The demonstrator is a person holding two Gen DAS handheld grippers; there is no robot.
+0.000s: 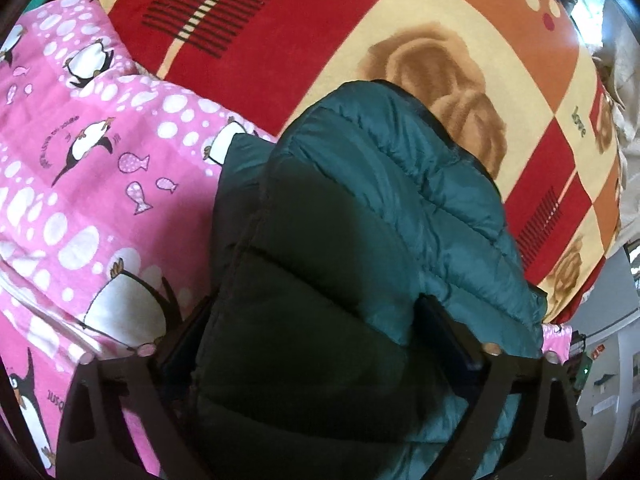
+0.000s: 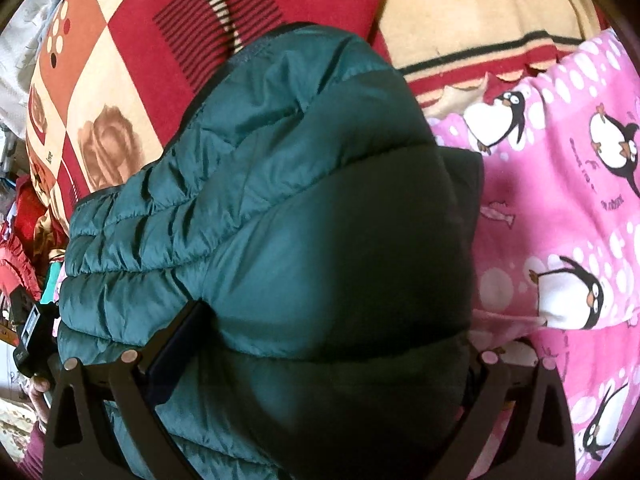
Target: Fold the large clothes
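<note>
A teal quilted puffer jacket (image 1: 384, 200) lies bunched on the bed and fills the middle of both wrist views (image 2: 280, 208). My left gripper (image 1: 316, 320) has its two black fingers on either side of a thick fold of the jacket and is shut on it. My right gripper (image 2: 332, 332) likewise has its fingers on either side of a thick padded fold and is shut on it. The fingertips are mostly hidden by the puffy fabric. The near part of the jacket is in shadow.
A pink penguin-print blanket (image 1: 80, 168) lies beside the jacket, to the left in the left view and to the right in the right view (image 2: 568, 200). A red, cream and orange checked bedcover (image 1: 340, 28) lies beneath. Room clutter shows at the far left (image 2: 24, 240).
</note>
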